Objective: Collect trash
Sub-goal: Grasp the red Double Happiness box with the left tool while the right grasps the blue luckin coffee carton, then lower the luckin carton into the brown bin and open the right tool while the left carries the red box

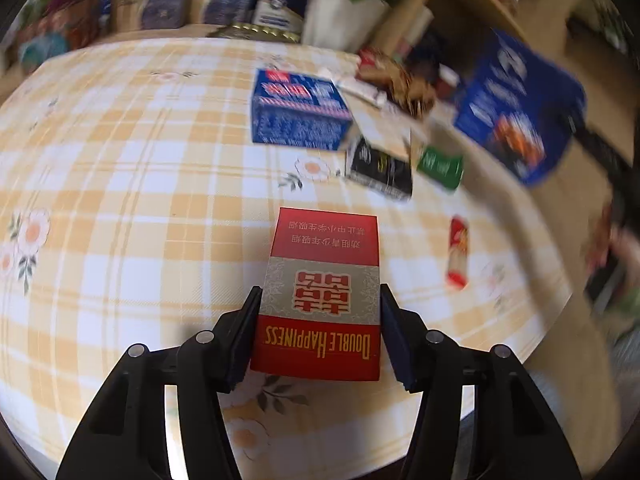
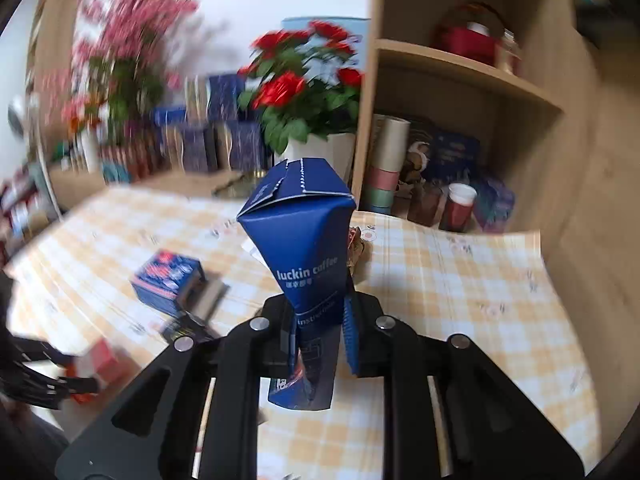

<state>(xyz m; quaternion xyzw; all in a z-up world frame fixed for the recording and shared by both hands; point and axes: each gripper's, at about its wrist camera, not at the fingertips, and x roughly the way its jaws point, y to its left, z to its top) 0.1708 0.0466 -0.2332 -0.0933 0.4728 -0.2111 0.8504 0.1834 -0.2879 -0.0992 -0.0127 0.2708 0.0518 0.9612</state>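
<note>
A red Double Happiness cigarette pack [image 1: 320, 300] lies flat on the yellow checked tablecloth [image 1: 140, 200]. My left gripper [image 1: 320, 292] straddles it, with both pads against its long sides. My right gripper [image 2: 320, 308] is shut on a crumpled blue luckin coffee carton [image 2: 308, 248] and holds it upright above the table. The same carton [image 1: 520, 108] shows blurred in the air at the right of the left wrist view. Loose on the table are a blue box [image 1: 298, 110], a black pack [image 1: 380, 168], a green wrapper [image 1: 440, 166] and a red and white wrapper [image 1: 458, 252].
A white pot of red flowers [image 2: 320, 148] and several blue boxes [image 2: 224, 140] stand along the table's far edge. A wooden shelf unit [image 2: 460, 64] with paper cups [image 2: 458, 206] rises at the right. Brown crumpled litter [image 1: 400, 80] lies near the pot.
</note>
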